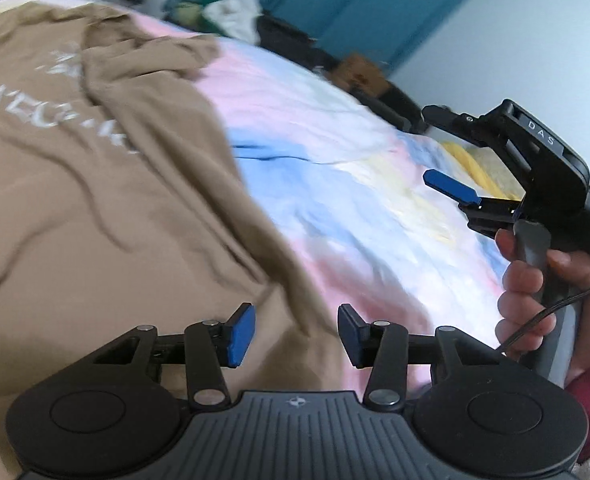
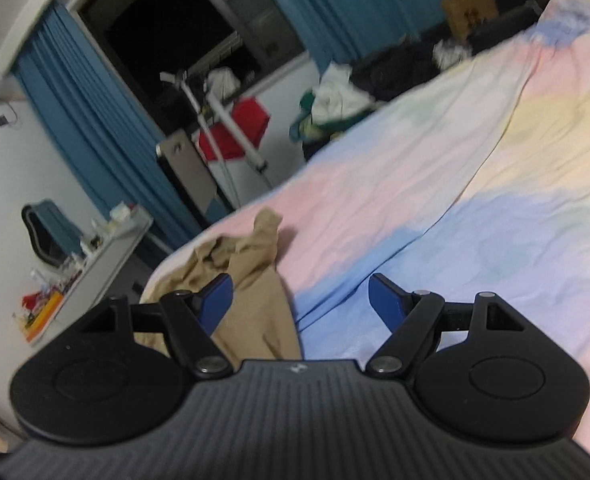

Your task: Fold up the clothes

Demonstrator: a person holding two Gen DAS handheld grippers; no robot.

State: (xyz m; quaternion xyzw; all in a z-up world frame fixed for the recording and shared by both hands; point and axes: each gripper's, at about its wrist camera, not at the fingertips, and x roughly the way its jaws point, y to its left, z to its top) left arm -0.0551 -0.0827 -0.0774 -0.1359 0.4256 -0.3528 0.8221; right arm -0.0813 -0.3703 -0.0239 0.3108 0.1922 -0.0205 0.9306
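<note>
While between folds, with both sets of fingers apart and gripping nothing: left gripper point(image 1: 296, 334) poised over the hem edge of the tan T-shirt point(image 1: 95, 184), right gripper point(image 1: 451, 152) held clear of the shirt, out over the bedsheet point(image 1: 355, 184). Shirt lay spread on the bed, sleeve point(image 1: 151, 60) flopped inward across the white chest lettering. Judged mid-fold; next move likely called for pinching an edge and carrying it across the shirt. Soft, rumpled cotton jersey, creased in long ridges; beneath the shirt, a smooth pastel sheet in pink, blue and yellow patches.
</note>
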